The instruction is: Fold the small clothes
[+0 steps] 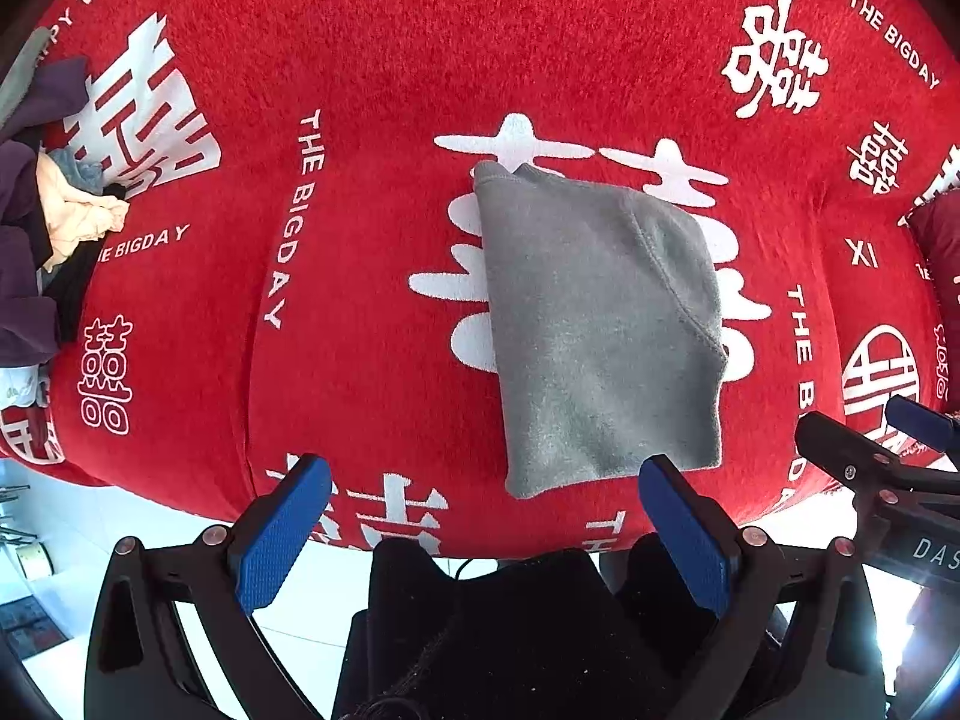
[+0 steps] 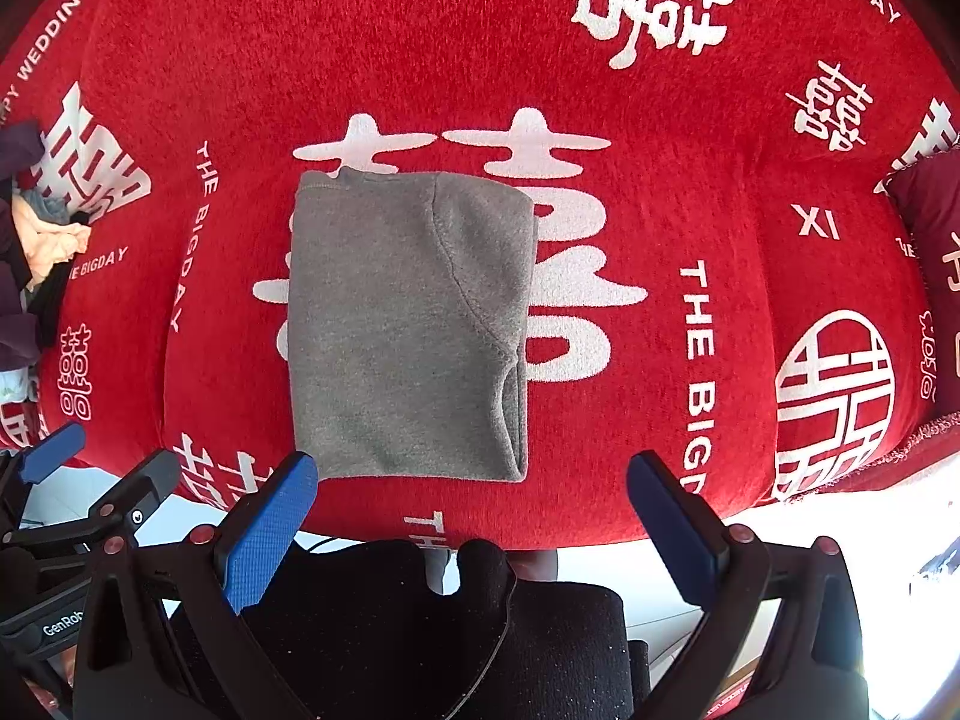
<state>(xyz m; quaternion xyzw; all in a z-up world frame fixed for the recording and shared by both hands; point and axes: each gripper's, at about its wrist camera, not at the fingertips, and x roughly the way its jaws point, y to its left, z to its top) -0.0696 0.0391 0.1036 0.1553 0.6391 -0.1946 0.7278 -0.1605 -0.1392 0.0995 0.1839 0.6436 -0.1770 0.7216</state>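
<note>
A small grey garment (image 1: 594,324) lies folded into a neat rectangle on the red cover, also in the right wrist view (image 2: 408,324). My left gripper (image 1: 486,480) is open and empty, held just short of the garment's near edge. My right gripper (image 2: 474,474) is open and empty, also just short of the near edge. The right gripper shows at the right edge of the left wrist view (image 1: 870,450); the left gripper shows at the left edge of the right wrist view (image 2: 90,480).
The red cover (image 1: 372,60) with white characters spans a sofa-like surface. A pile of loose clothes (image 1: 48,216) lies at the far left, seen too in the right wrist view (image 2: 36,240). A dark red cushion (image 2: 930,228) sits at the right. White floor (image 1: 54,516) lies below the near edge.
</note>
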